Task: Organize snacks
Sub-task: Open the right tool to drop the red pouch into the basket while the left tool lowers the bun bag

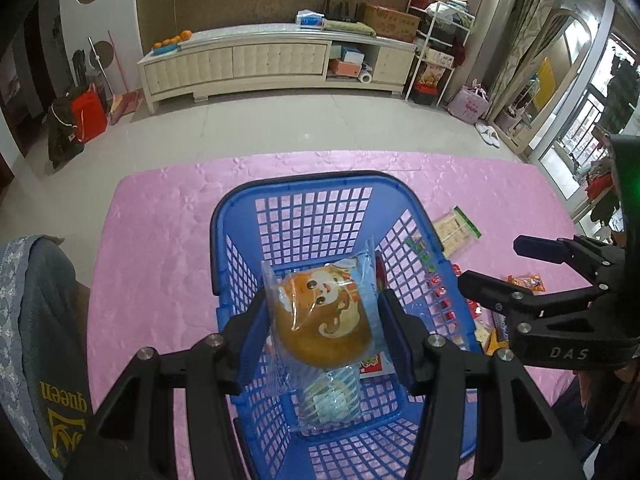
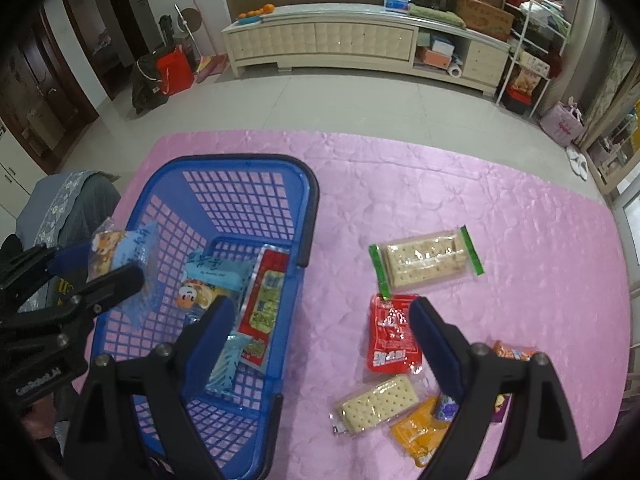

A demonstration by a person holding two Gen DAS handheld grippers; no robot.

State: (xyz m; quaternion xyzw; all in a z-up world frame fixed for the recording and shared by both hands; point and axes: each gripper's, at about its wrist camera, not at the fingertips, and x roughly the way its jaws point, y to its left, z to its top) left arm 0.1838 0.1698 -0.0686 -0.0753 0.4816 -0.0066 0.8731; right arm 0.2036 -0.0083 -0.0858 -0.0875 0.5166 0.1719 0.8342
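My left gripper is shut on a clear and blue cake packet with a cartoon animal on it, held above the blue plastic basket. In the right wrist view that left gripper hangs over the basket's left wall. Inside the basket lie another cake packet and a red and green packet. My right gripper is open and holds nothing, above the basket's right rim and a red packet. Cracker packets lie on the cloth.
A pink cloth covers the table. An orange packet, a purple one and an orange-red one lie near my right finger. A chair with grey clothing stands at the table's left. Tiled floor lies beyond the far edge.
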